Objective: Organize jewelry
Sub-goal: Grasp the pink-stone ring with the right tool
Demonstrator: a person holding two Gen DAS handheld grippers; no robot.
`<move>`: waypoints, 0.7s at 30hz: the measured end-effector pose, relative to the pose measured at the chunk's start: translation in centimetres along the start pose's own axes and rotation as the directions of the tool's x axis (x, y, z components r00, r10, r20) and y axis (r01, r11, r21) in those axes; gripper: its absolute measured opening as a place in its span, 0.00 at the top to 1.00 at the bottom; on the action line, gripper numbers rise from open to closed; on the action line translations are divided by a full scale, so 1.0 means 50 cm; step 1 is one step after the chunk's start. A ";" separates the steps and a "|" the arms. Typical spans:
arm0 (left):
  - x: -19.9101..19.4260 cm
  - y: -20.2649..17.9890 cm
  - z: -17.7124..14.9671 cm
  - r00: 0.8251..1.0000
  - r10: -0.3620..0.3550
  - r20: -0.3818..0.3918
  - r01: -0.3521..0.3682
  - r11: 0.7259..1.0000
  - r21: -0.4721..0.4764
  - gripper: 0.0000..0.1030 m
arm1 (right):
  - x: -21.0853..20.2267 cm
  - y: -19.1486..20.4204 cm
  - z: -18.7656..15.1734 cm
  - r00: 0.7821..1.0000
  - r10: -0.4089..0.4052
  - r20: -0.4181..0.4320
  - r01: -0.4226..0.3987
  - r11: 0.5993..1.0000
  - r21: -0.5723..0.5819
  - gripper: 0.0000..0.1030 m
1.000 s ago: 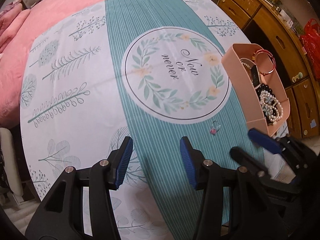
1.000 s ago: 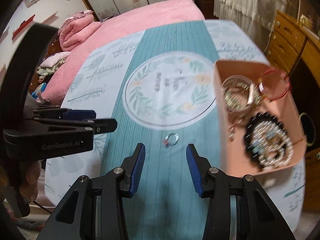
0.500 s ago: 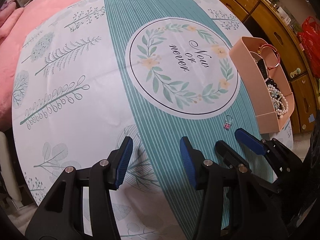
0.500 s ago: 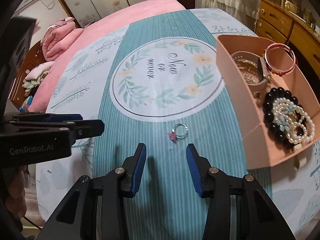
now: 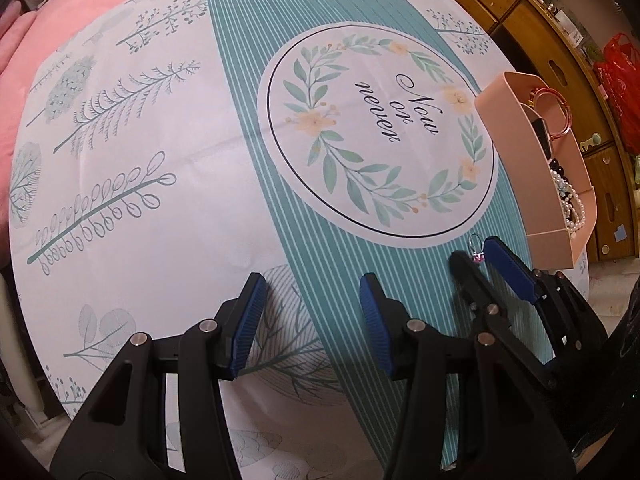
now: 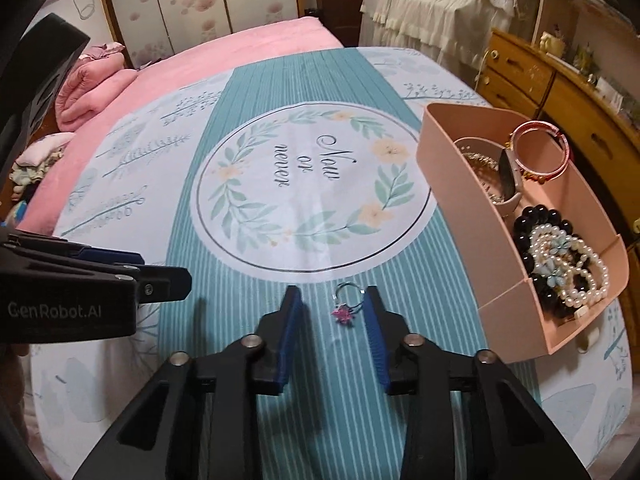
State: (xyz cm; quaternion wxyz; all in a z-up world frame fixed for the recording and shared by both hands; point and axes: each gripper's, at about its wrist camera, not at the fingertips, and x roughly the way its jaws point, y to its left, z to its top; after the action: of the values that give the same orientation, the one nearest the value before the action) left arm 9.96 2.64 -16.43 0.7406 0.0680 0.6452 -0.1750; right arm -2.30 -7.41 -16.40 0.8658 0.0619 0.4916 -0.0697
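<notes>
- A silver ring with a pink stone (image 6: pixel 346 307) lies on the cloth-covered bench (image 6: pixel 280 184), near its front edge, between the right gripper's (image 6: pixel 332 312) spread fingers (image 6: pixel 370 320).
- A pink plastic organiser tray (image 6: pixel 448 184) sits at the bench's right edge, right of the ring.
- A white pearl bracelet (image 6: pixel 576 268) lies in the tray's front compartment; a red bangle (image 6: pixel 540 152) lies behind it.
- The left gripper (image 5: pixel 308 320) hovers over the front edge, left of the right gripper.

The table (image 6: pixel 192 360) wears a white cloth printed with grey-green sprigs, a teal band of thin white stripes down its middle, and a white medallion ringed by green leaves and pale yellow flowers. The tray (image 6: pixel 452 184) is salmon pink, holding white pearls (image 6: pixel 576 276), glossy black beads (image 6: pixel 538 216) and a red bangle (image 6: pixel 540 152). The ring (image 6: pixel 347 307) is silver with a magenta stone. Both grippers are black with blue fingers (image 6: pixel 289 336). The bed (image 6: pixel 248 52) behind is pink.
</notes>
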 end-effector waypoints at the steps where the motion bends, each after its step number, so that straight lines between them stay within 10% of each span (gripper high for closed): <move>1: 0.001 0.001 0.000 1.000 -0.002 -0.002 0.002 1.000 0.001 0.56 | -0.001 -0.002 0.000 1.000 -0.002 0.000 0.002 1.000 0.003 0.75; 21: -0.040 -0.047 0.018 0.999 -0.004 0.052 0.005 1.000 -0.002 0.55 | -0.076 -0.025 0.009 0.999 0.023 0.045 -0.019 0.997 -0.079 0.90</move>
State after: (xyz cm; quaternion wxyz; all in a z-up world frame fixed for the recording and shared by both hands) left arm 9.78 0.49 -14.02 0.7569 0.0610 0.6259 -0.1776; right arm -4.08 -8.50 -12.99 0.8792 0.0315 0.4735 -0.0427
